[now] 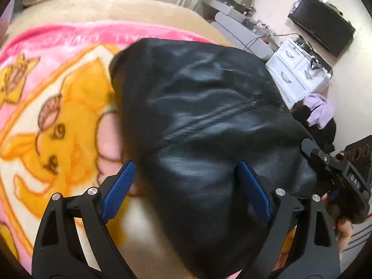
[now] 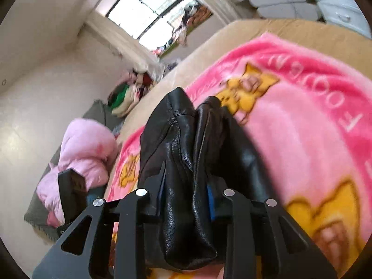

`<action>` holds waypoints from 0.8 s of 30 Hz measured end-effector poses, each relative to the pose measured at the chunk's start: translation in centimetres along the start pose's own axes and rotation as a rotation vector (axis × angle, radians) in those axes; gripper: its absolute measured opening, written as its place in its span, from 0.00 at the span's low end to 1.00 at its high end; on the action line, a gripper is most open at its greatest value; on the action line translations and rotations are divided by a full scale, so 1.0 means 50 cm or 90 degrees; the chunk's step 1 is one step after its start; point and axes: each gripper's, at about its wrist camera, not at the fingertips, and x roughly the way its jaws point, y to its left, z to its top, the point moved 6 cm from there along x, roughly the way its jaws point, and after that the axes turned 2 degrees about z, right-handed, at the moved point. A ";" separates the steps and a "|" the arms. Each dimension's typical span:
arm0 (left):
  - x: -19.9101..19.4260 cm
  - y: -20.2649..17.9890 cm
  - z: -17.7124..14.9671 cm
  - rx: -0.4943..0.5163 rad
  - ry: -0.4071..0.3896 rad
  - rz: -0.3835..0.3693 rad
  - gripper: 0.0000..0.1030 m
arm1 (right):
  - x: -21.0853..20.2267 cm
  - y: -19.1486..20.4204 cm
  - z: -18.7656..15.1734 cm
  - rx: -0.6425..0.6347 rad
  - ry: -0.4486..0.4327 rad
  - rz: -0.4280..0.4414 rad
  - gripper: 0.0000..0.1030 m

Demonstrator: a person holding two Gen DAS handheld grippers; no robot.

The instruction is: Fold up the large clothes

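A black leather jacket (image 1: 204, 121) lies in a heap on a pink cartoon blanket (image 1: 58, 107). My left gripper (image 1: 186, 186) hangs over its near end, jaws wide open. One blue pad (image 1: 119, 190) sits beside the jacket's left edge and the other (image 1: 254, 190) above the leather; neither presses on it. In the right wrist view my right gripper (image 2: 187, 193) is shut on a thick bunch of the jacket's (image 2: 181, 144) folds, which stand up between its fingers and hide most of the pads. That gripper (image 1: 310, 148) also shows at the jacket's right edge in the left wrist view.
The blanket (image 2: 290, 121) covers a beige bed (image 1: 139, 9). White drawers (image 1: 295, 69) and a black screen (image 1: 323, 23) stand past the bed's right side. A pink padded coat (image 2: 86, 148) lies on a grey mat on the floor. Piled clothes (image 2: 125, 97) sit below a window (image 2: 148, 7).
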 end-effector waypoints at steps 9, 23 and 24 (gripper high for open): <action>0.072 0.012 -0.037 -0.036 0.044 0.002 0.91 | 0.031 -0.126 -0.064 0.074 0.060 -0.085 0.35; 0.046 0.007 -0.026 0.014 0.037 0.030 0.91 | -0.015 -0.160 -0.108 0.186 0.102 -0.008 0.86; 0.045 0.008 -0.024 0.016 0.037 0.030 0.91 | -0.016 -0.154 -0.112 0.184 0.094 -0.020 0.78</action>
